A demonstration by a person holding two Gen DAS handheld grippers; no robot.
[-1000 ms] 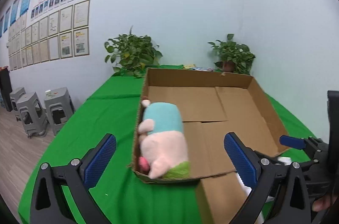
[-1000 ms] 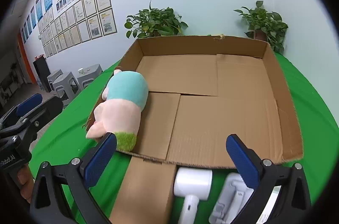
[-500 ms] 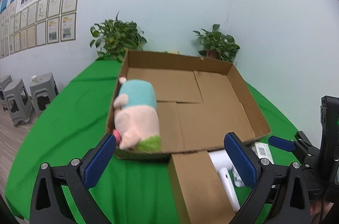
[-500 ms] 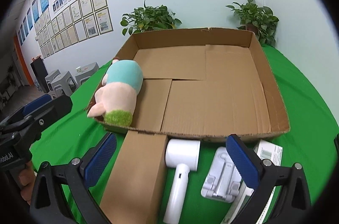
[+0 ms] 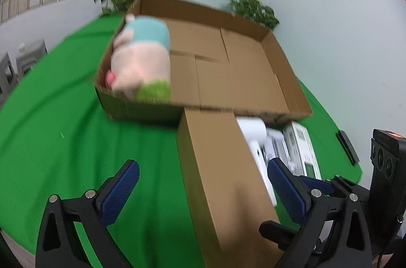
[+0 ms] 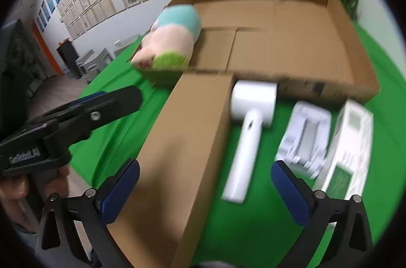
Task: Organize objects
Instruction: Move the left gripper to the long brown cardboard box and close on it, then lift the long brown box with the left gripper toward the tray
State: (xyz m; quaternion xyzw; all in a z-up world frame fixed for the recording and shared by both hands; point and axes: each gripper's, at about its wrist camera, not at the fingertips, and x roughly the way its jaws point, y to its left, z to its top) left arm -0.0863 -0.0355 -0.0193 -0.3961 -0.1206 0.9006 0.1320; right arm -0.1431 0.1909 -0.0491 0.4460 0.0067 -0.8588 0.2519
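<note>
Now both wrist views have pulled back from the shallow open cardboard tray (image 6: 291,44): a second ago they looked into it, and the items lined up in front now fill the frames. Judgement: one placement is finished, next pick being chosen.

Left to right in the right wrist view:
- pink-and-teal plush toy with green base (image 6: 172,39), at 11 o'clock, lying in the tray's left corner, unchanged.
- long closed brown cardboard box (image 6: 182,141), centre, touching the tray's near wall.
- white hammer-shaped handheld device (image 6: 251,120), at 1 o'clock, just beside the box.
- white folded plastic stand (image 6: 304,138).
- white-and-green printed carton (image 6: 350,148), at 3 o'clock.

Left gripper (image 5: 203,188): jaws wide apart, empty, above the brown box. Right gripper (image 6: 205,188): jaws wide apart, empty, straddling box edge and white device. Motion blur in both views.
</note>
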